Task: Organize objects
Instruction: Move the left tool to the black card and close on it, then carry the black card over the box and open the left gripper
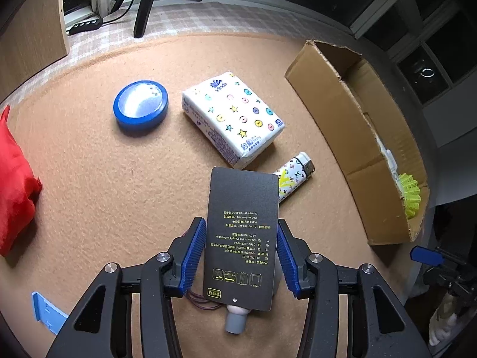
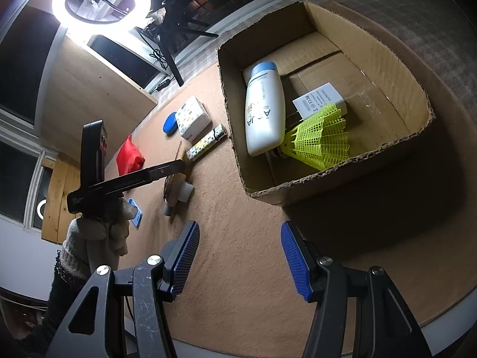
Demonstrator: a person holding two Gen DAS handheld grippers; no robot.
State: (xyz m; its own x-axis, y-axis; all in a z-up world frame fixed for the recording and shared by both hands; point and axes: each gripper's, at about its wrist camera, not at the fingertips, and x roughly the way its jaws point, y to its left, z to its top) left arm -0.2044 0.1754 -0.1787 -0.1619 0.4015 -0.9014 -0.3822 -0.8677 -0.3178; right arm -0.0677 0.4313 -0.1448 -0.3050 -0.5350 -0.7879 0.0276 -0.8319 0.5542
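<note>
My left gripper (image 1: 241,222) is shut on a black card (image 1: 243,208) with yellow print, its blue pads against the card's two long edges. A small white bottle with a grey cap (image 1: 235,319) lies on the tan mat under the card. Ahead lie a patterned lighter (image 1: 293,176), a tissue pack (image 1: 232,119) and a round blue tin (image 1: 140,108). My right gripper (image 2: 241,256) hangs open over bare mat with nothing between its fingers, just in front of the cardboard box (image 2: 232,95). Inside the box are a white lotion bottle (image 2: 263,110), a yellow shuttlecock (image 2: 319,140) and a white adapter box (image 2: 319,101).
A red cloth (image 1: 15,185) sits at the mat's left edge and a flat blue plastic piece (image 1: 47,313) near the front left. A tripod leg (image 1: 146,3) and a wooden cabinet (image 1: 29,29) stand at the back. A gloved hand (image 2: 98,229) holds the left gripper.
</note>
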